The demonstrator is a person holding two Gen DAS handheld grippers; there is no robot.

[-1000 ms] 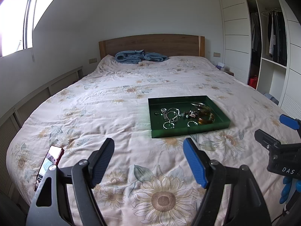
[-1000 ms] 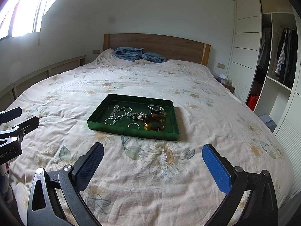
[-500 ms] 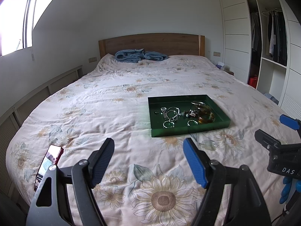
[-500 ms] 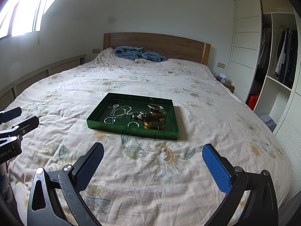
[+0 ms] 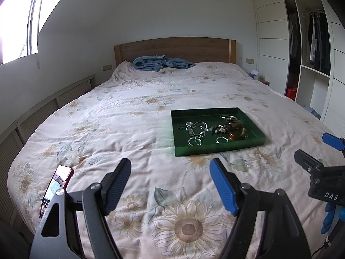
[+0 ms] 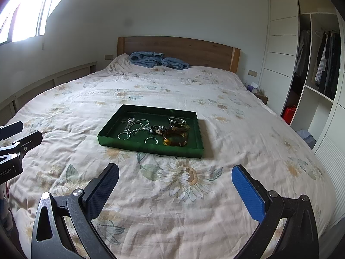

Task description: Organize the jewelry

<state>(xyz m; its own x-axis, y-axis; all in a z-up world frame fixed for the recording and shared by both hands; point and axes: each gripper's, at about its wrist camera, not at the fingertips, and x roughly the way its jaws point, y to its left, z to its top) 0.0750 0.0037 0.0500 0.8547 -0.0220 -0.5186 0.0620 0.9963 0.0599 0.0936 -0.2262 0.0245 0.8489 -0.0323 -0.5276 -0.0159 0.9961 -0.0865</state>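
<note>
Both grippers we hold spread wide and empty above the near part of the flower-printed bedspread [image 5: 129,116]: our left gripper [image 5: 170,171] with one black and one blue pad, our right gripper [image 6: 175,178] the same. Neither touches anything.

Compared with a second ago, the shallow green rectangular tray [image 6: 151,149] sits a little higher and nearer in both views, so we judge we have edged forward and tilted slightly down toward it; nothing on the bed has shifted. That tells us the approach is only starting and no piece has been picked.

The jewelry lies tangled inside the tray, mid-bed and well apart from our pads: a translucent amber bangle [image 6: 175,139] at the near right, thin silver bangles [image 6: 177,120] behind it, a dark beaded bracelet [image 6: 157,129] in the middle, a silver bead chain [image 6: 138,125] and small silver rings [image 6: 123,135] toward the left.

A red-cased phone [image 5: 57,183] rests near the left edge of the bed, and a folded blue blanket [image 5: 160,62] lies at the far wooden headboard [image 5: 174,47].
</note>
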